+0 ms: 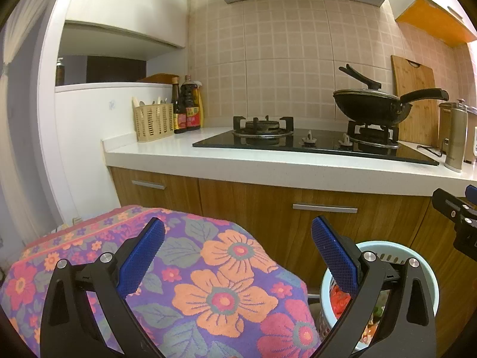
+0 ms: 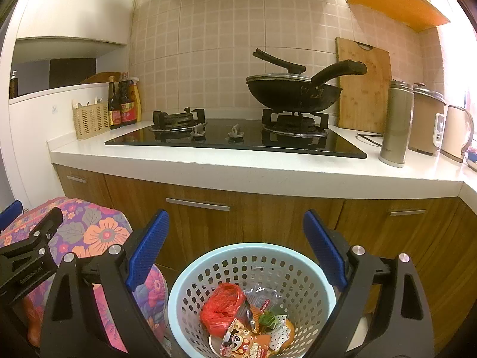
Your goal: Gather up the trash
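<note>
A light blue perforated trash basket (image 2: 208, 261) stands on the floor before the kitchen cabinets. It holds a red plastic bag (image 2: 222, 305), snack wrappers (image 2: 238, 340) and other scraps. My right gripper (image 2: 235, 232) is open and empty, hovering above the basket's far rim. My left gripper (image 1: 238, 235) is open and empty above a flowered cloth (image 1: 214, 283), left of the basket (image 1: 429, 271). The left gripper's side also shows at the left edge of the right wrist view (image 2: 29, 247).
The flowered cloth (image 2: 95, 232) covers a low object left of the basket. Behind are wooden cabinet doors (image 2: 268, 217), a white counter (image 2: 238, 167) with a gas hob (image 2: 238, 137), black wok (image 2: 293, 92), steel flask (image 2: 396, 125), cutting board (image 2: 363, 83), bottles (image 2: 123, 101) and a utensil basket (image 2: 89, 119).
</note>
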`<state>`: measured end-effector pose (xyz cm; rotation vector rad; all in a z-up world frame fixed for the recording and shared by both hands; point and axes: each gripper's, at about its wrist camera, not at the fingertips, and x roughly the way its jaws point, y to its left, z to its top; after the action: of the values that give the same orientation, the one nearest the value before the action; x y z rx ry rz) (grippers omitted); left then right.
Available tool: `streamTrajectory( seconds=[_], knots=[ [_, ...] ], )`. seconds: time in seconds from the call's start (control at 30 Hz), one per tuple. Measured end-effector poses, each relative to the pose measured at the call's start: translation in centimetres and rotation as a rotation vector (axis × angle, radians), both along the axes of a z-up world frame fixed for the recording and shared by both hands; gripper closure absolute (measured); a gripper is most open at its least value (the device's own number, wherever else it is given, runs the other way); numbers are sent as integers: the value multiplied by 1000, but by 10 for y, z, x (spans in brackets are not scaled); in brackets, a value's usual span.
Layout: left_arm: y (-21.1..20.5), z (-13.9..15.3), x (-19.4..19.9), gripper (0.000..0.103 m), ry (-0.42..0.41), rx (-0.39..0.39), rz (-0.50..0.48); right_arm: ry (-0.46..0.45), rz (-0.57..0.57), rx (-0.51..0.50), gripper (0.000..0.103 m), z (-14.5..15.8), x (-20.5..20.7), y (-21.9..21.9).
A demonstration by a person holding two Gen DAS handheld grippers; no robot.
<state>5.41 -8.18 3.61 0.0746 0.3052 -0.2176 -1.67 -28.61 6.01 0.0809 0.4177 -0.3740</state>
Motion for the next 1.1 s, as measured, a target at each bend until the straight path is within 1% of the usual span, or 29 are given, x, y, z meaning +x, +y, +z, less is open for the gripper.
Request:
streamTrajectory(
  seconds=[0.23,0.87,1.1],
  knots=[
    [0,-1,0,7,6,3,0,0,15,13,16,-1,3,-1],
    [-1,-2,2,7,17,7,8,-4,20,7,16,0,5,-3],
    [3,-3,6,7,36,-19,11,-1,28,8,16,-1,8,-4]
  ],
)
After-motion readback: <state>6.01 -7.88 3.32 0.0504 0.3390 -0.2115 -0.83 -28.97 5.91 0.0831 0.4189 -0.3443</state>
